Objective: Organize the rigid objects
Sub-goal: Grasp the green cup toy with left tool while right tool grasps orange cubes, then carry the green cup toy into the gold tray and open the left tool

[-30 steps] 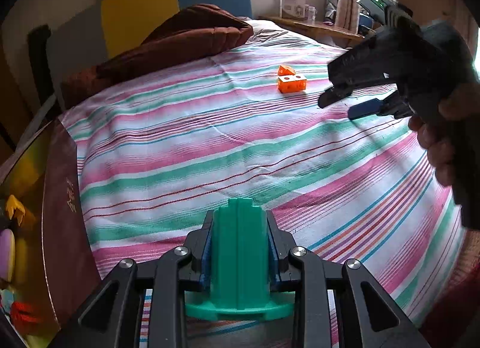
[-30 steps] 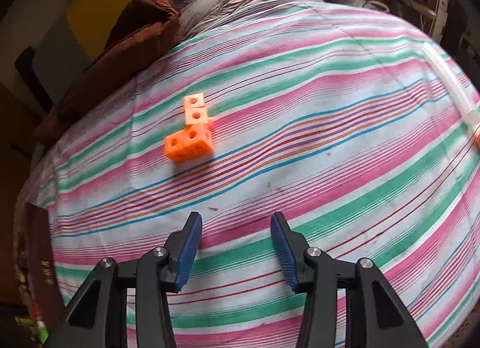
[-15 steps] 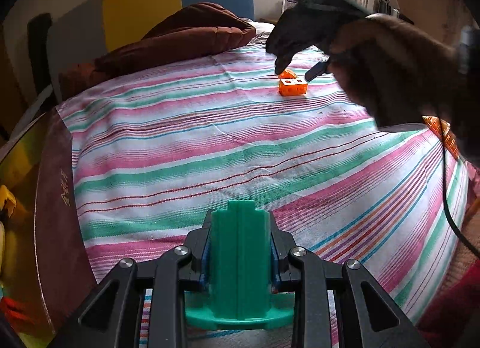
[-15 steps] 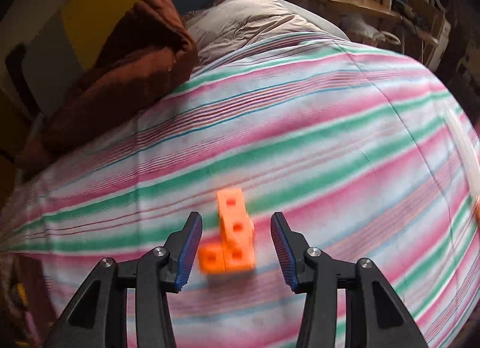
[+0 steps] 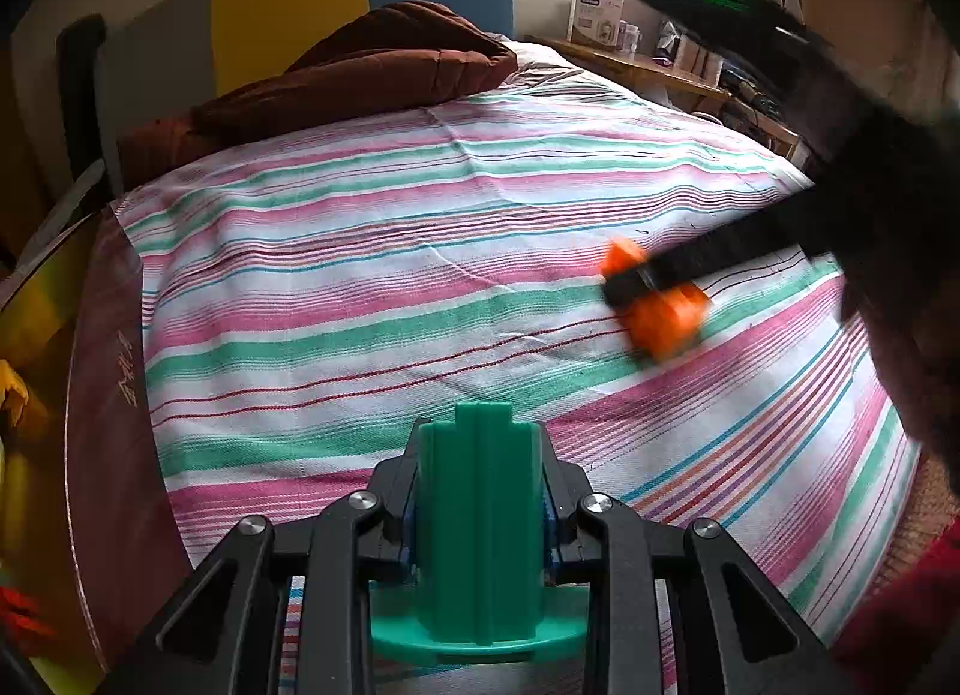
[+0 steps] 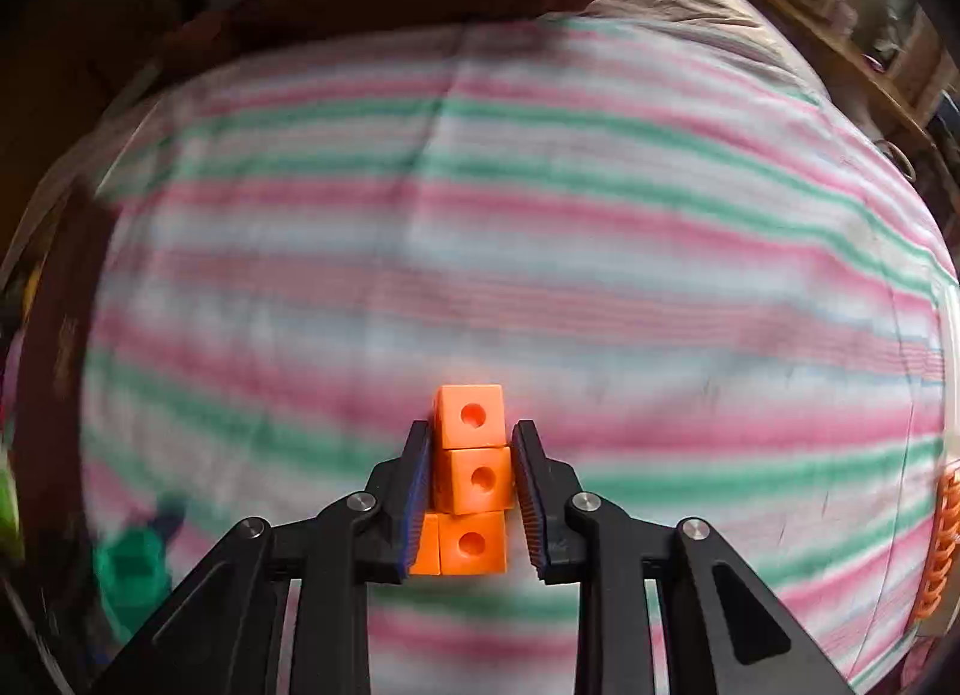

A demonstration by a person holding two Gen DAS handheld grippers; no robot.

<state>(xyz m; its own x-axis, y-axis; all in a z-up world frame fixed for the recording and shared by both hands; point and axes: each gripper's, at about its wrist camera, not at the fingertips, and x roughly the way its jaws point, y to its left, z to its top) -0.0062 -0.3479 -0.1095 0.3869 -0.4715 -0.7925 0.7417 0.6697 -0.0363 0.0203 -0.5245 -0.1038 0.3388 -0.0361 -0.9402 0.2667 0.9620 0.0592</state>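
- Orange block piece point(image 6: 470, 479), made of joined cubes each with a round hole, is being gripped between the blue pads of the right gripper point(image 6: 470, 485), whose jaws are closing on its middle cube.
- One cube is sticking out past the fingertips; the foot of the piece is sitting back between the fingers.
- The piece is being held above the striped bedspread point(image 6: 540, 251), toward its right edge in the left wrist view, where it is blurred.
- The right gripper is being pointed steeply downward.
- A green ribbed post on a round base point(image 5: 480, 539) is being clamped upright in the nearly closed left gripper point(image 5: 480, 491), near the bedspread's near edge.
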